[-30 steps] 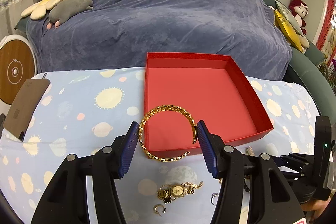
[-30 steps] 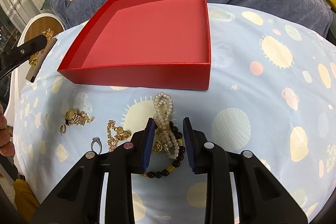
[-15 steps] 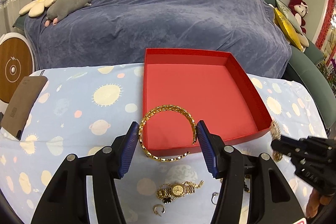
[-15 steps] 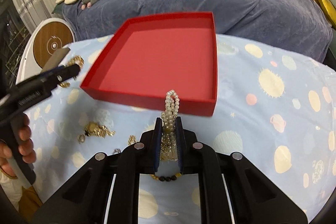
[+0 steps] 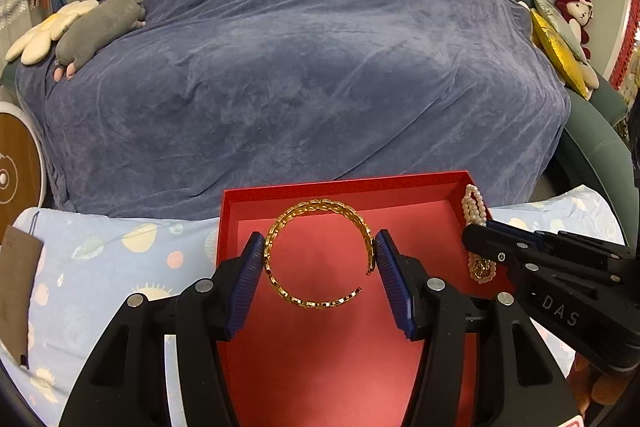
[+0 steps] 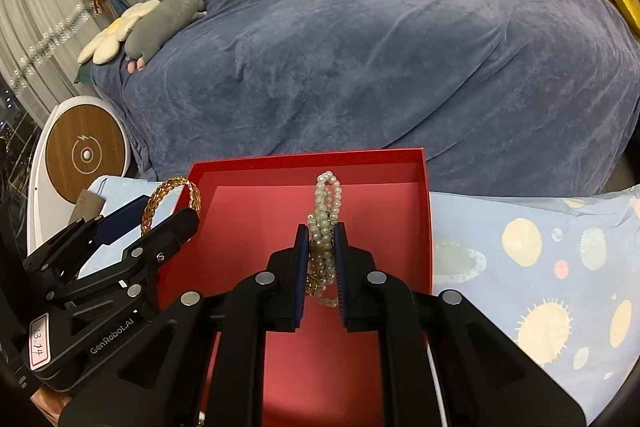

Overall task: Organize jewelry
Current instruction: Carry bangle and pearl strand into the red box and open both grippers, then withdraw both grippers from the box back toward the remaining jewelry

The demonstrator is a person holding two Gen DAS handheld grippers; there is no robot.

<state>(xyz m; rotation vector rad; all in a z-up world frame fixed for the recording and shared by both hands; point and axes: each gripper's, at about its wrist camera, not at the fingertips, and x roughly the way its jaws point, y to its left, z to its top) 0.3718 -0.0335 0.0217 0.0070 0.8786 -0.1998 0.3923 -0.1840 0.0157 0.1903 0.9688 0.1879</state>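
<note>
My left gripper (image 5: 320,251) is shut on a gold chain bangle (image 5: 316,211) and holds it above the floor of the red box (image 5: 344,183). My right gripper (image 6: 321,237) is shut on a pearl bracelet (image 6: 326,199) with a gold piece hanging from it, also above the red box (image 6: 304,159). The right gripper shows in the left wrist view (image 5: 476,243) at the box's right side with the pearls (image 5: 474,205). The left gripper shows in the right wrist view (image 6: 168,217) at the box's left edge with the bangle (image 6: 168,193).
The box sits on a pale blue cloth with planet prints (image 6: 540,247). A sofa under a blue-grey cover (image 5: 320,67) stands behind it, with plush toys (image 5: 100,27) at the left. A round wooden-faced device (image 6: 84,155) stands at the far left.
Both grippers have moved forward over the red box. The right gripper closed on the pearl bracelet and lifted it off the cloth. The loose jewelry on the cloth has dropped out of view.
</note>
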